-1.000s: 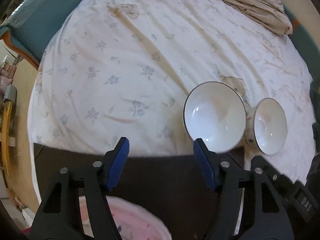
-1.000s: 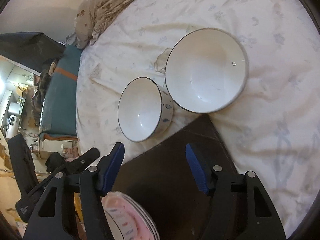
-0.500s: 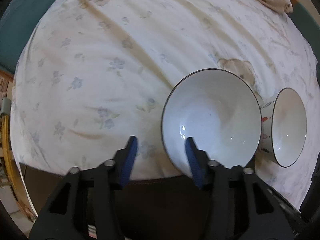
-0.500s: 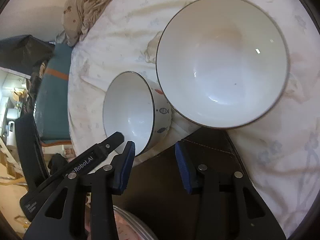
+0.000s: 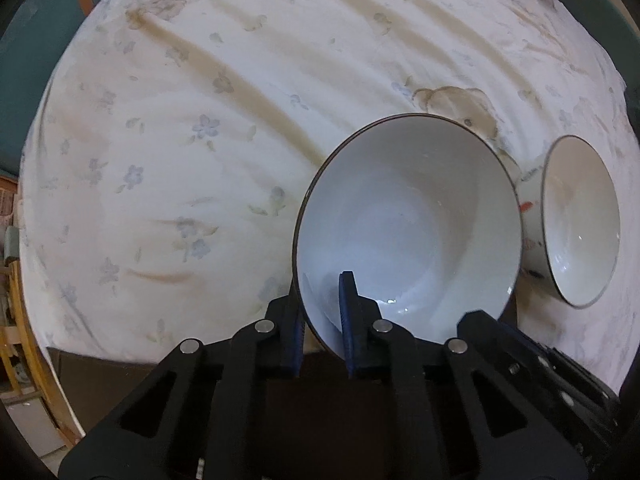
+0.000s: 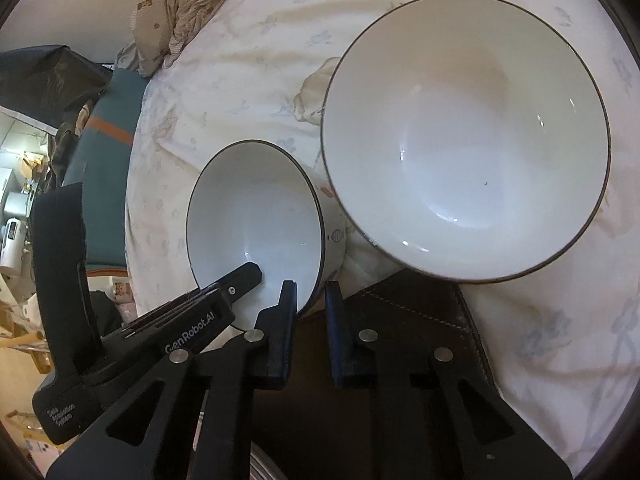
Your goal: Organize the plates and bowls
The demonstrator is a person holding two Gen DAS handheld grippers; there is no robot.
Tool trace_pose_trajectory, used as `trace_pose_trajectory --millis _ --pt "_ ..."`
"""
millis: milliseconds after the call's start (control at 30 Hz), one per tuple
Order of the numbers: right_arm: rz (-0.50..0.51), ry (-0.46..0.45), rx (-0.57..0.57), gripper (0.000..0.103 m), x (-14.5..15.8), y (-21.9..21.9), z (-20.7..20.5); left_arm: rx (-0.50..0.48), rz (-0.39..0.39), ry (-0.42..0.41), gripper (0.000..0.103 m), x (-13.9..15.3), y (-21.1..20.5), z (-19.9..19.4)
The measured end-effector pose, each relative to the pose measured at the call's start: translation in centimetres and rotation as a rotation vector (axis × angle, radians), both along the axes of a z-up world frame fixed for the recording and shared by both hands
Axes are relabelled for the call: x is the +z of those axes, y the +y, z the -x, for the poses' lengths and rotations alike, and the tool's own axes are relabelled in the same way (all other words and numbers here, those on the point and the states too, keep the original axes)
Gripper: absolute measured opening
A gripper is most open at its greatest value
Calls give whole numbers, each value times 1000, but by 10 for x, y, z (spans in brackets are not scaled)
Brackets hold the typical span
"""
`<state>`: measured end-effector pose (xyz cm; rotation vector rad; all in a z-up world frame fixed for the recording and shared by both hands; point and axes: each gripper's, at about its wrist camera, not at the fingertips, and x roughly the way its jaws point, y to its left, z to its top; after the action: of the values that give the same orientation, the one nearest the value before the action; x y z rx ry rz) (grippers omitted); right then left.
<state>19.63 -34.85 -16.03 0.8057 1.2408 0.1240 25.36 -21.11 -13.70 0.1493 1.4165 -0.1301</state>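
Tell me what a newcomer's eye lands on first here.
Two white bowls side by side on a floral bedsheet. The left gripper is clamped on the near rim of the big bowl, one finger inside. The right gripper pinches the rim of the small bowl the same way.

Two white bowls, one large bowl (image 5: 408,216), one small bowl (image 5: 580,224), two tools

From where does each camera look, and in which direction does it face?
Left wrist: sits on the left gripper, looking down; its jaws clamp the large bowl rim.
Right wrist: sits on the right gripper, facing obliquely down; its jaws clamp the small bowl rim.
Shared: both bowls, the floral sheet.
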Motion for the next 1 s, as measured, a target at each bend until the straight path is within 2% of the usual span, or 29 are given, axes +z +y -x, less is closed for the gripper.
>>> trace_pose_trajectory --millis 167,300,433,633,867,1000 --pt "-10 -7 20 15 6 6 6 -6 -3 -4 15 19 2 16" --pt "-11 -29 31 15 20 13 22 -15 30 -12 15 33 6 40" --pt "18 -42 44 15 36 19 51 -49 43 35 16 37 9 67" --pt "15 -16 23 14 40 6 93 -95 40 92 17 32 -2 98" --pt "11 38 -7 14 31 -7 134 -90 61 145 17 14 -2 126" --pt "37 49 -14 14 29 -15 142 -92 44 122 17 10 3 131"
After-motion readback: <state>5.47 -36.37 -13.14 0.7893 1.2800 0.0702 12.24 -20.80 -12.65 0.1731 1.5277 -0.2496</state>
